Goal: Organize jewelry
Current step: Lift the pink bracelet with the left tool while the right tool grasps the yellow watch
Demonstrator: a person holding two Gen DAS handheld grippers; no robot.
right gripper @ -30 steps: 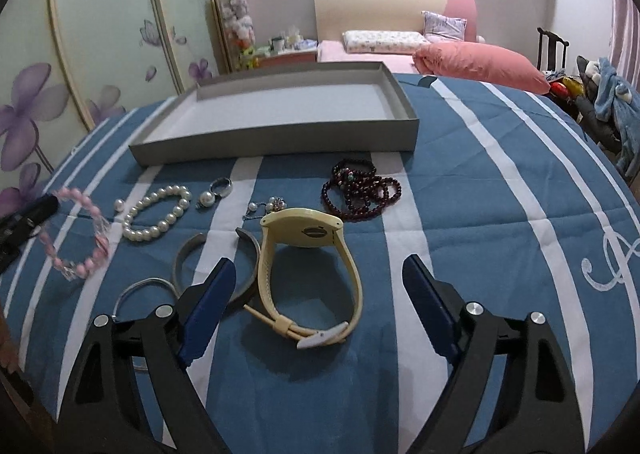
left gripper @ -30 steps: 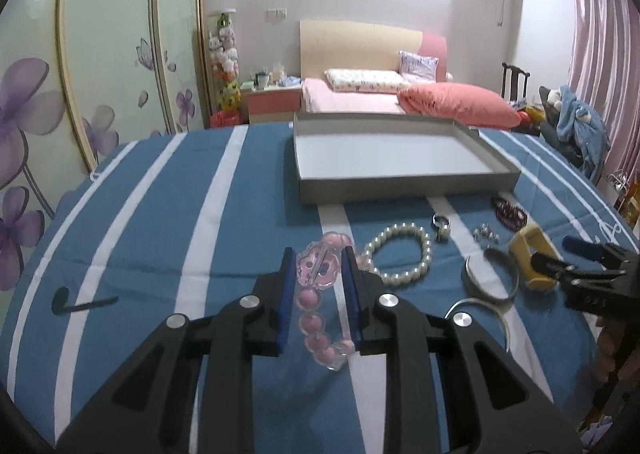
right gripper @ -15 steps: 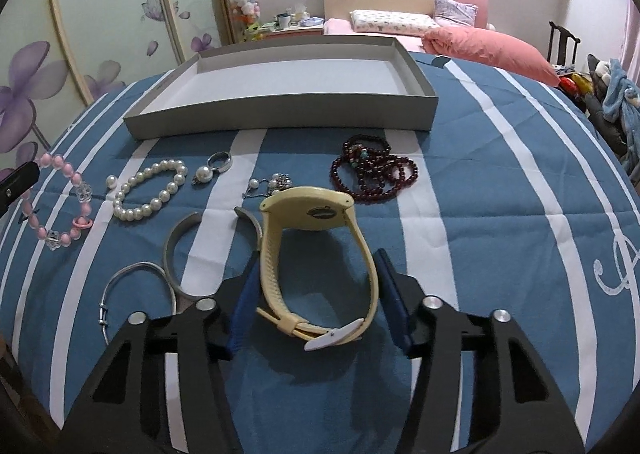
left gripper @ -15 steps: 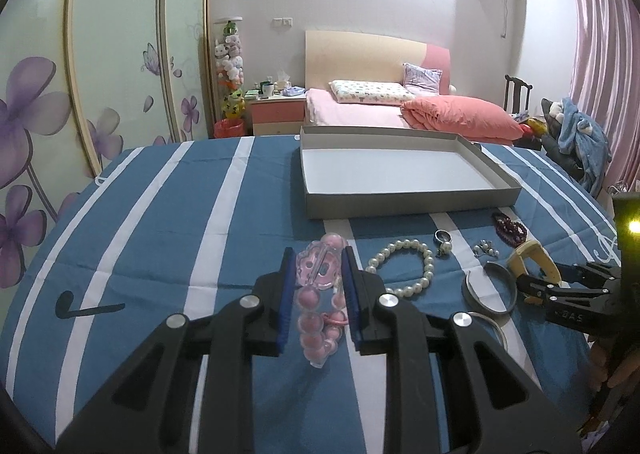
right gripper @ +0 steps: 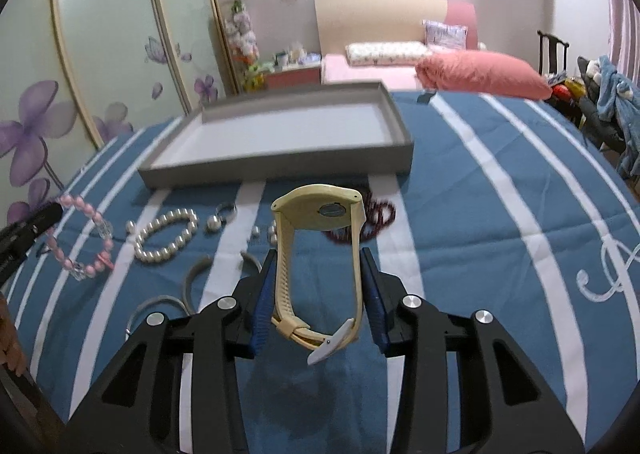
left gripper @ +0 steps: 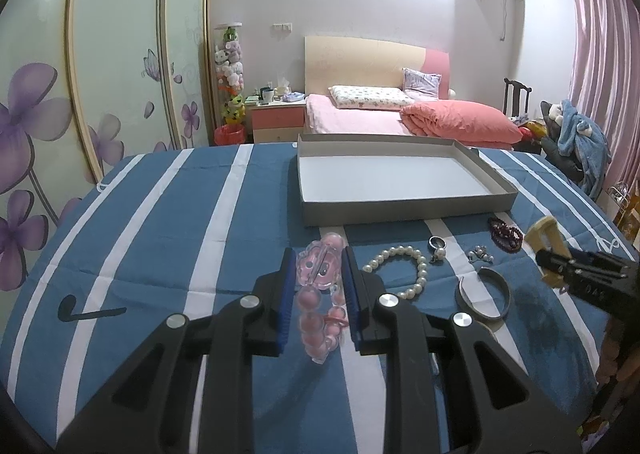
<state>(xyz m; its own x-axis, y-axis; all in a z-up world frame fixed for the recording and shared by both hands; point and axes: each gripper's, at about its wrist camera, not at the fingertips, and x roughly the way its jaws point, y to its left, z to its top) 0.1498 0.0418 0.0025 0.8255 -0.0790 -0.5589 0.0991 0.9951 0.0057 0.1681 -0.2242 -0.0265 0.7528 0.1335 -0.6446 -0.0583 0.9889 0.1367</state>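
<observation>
My left gripper (left gripper: 318, 258) is shut on a pink bead bracelet (left gripper: 316, 302) with a clear flower charm and holds it above the striped cloth. The same bracelet (right gripper: 86, 209) hangs at the far left of the right wrist view. My right gripper (right gripper: 319, 254) has a cream-yellow watch (right gripper: 320, 205) between its blue pads. Its jaws are closing, the pads press on the strap, and the watch is raised off the cloth. In the left wrist view the right gripper (left gripper: 560, 260) and the watch (left gripper: 544, 232) are at the right edge. An empty grey tray (left gripper: 400, 209) lies beyond.
On the blue-and-white striped cloth lie a pearl bracelet (left gripper: 416, 274), a pearl ring (left gripper: 437, 248), small earrings (left gripper: 478, 254), a dark red bead bracelet (left gripper: 506, 234) and silver bangles (left gripper: 484, 294). A bed, a wardrobe and a chair stand behind the table.
The right jaws came together around the watch, gripped its strap and lifted it slightly off the cloth. The left gripper kept the pink bracelet in place.
</observation>
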